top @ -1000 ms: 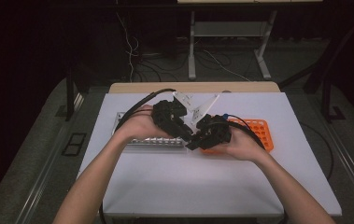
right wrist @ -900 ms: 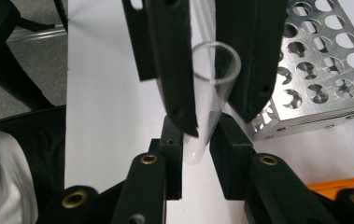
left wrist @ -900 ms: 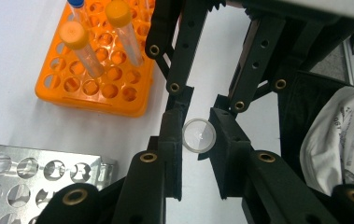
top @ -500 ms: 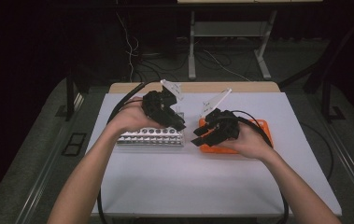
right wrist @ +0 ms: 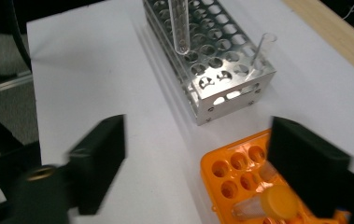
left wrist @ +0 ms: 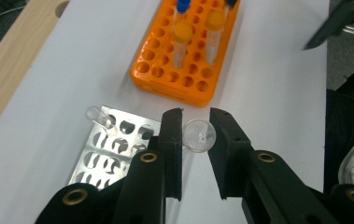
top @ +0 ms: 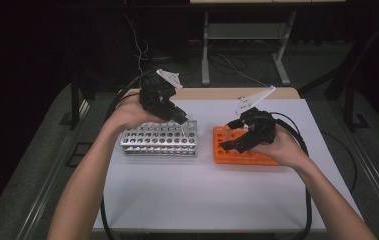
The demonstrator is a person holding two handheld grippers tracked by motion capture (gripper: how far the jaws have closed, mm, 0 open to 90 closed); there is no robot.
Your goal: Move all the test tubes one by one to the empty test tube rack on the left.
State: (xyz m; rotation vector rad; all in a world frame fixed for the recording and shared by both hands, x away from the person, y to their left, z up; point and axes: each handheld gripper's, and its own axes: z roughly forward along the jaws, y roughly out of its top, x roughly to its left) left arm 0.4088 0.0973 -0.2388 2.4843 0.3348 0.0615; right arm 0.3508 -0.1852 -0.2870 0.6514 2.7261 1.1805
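**Glass tube over metal rack: left claw, vertical axis**

Item: clear glass tube, pinched between the jaws of the left claw. Long axis runs down from the claw, rounded end just above the metal rack, over its near-corner holes. A second tube leans in the rack beside it. Right claw: spread, empty, over the orange rack, well apart; the left claw is nearer.

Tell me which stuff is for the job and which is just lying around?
For the job: glass tube in the left gripper; metal rack under it; open right gripper; orange rack with capped tubes.

Lying about: second glass tube in the metal rack; floor cables.
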